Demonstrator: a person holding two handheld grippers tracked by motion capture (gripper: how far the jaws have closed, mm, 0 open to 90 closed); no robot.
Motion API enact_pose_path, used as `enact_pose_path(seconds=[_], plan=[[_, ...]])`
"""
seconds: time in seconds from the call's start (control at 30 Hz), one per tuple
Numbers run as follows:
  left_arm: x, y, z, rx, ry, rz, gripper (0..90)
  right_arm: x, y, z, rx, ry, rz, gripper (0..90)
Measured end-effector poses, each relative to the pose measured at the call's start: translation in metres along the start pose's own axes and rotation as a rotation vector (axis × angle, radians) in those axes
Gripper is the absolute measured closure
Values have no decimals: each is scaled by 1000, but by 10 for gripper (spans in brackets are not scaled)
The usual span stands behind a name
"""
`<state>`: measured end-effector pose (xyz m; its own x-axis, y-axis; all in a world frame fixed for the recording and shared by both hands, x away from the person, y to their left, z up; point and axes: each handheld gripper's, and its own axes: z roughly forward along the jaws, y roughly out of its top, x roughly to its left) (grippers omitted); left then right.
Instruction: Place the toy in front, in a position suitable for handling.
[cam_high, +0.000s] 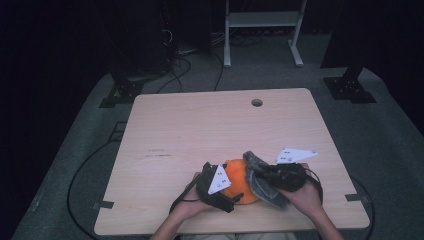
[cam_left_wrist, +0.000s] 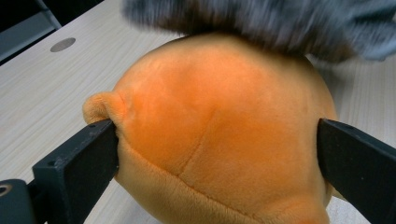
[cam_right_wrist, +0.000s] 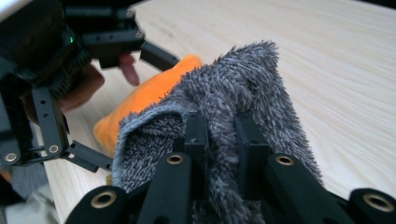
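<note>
1. The orange plush toy (cam_high: 239, 186) lies on the table (cam_high: 200, 130) near its front edge, at about 6 o'clock from the table's middle, and it also shows in the left gripper view (cam_left_wrist: 219, 135).
2. A grey fuzzy cloth (cam_high: 262, 180) lies against the toy's 3 o'clock side and drapes partly over its top; in the right gripper view (cam_right_wrist: 233, 98) it covers part of the orange plush.
3. The left claw (cam_left_wrist: 217, 144) is clamped on the orange plush toy, one black jaw pressing each flank; in the high view the left claw (cam_high: 220, 187) sits at the toy's 9 o'clock side.
4. The right claw (cam_right_wrist: 223, 135) is pinched on the grey fuzzy cloth, its jaws close together with a fold of pile between them; in the high view it (cam_high: 272, 175) sits at the toy's 3 o'clock side.
5. A round hole (cam_high: 257, 102) lies in the table toward 12 o'clock, well apart from the toy.
6. Beyond the table's far edge, a white frame (cam_high: 262, 30) stands on the grey floor (cam_high: 390, 130).
</note>
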<state>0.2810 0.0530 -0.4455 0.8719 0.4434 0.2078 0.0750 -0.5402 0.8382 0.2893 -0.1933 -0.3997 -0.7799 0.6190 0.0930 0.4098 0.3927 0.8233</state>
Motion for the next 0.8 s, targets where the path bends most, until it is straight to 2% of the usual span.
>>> enact_pose_path(seconds=[0.03, 0.1, 0.17, 0.23, 0.3, 0.43, 0.47, 0.53, 0.63, 0.67, 0.7, 0.73, 0.8], plan=[[0, -1, 0, -4, -2, -1, 12, 0, -2, 4, 6, -5, -13, 768], [0, -1, 0, -13, -2, -2, 13, -7, -7, 3, -3, 17, 26, 768], [0, -1, 0, -12, -3, -1, 13, -15, -14, -1, 21, -24, 37, 768], [0, 0, 0, -7, -2, 7, 13, -26, -24, -6, 46, -52, 87, 769], [-1, 1, 0, -8, 1, 14, 12, -27, -24, -9, 37, -55, 93, 769], [-4, 2, 1, -11, 6, 27, 13, -11, -5, -9, -46, 28, 79, 769], [-4, 3, 1, -8, 8, 31, 12, -7, 0, -6, -48, 45, 70, 768], [-4, 2, 0, -4, 7, 25, 13, -1, 4, 3, -20, 30, 26, 768], [-4, 2, 0, -13, 3, 27, 14, -11, -1, 5, -19, 44, 56, 769], [-5, 3, 1, -12, 3, 35, 14, -15, -3, 4, -9, 18, 59, 769], [-5, 3, 1, -12, 3, 35, 14, -15, -3, 4, -9, 18, 59, 769], [-7, 4, 1, -8, 7, 57, 15, -25, -8, 1, 13, -17, 90, 769], [-10, 6, 1, -5, 11, 86, 17, -28, -8, -1, 11, -12, 104, 769]])
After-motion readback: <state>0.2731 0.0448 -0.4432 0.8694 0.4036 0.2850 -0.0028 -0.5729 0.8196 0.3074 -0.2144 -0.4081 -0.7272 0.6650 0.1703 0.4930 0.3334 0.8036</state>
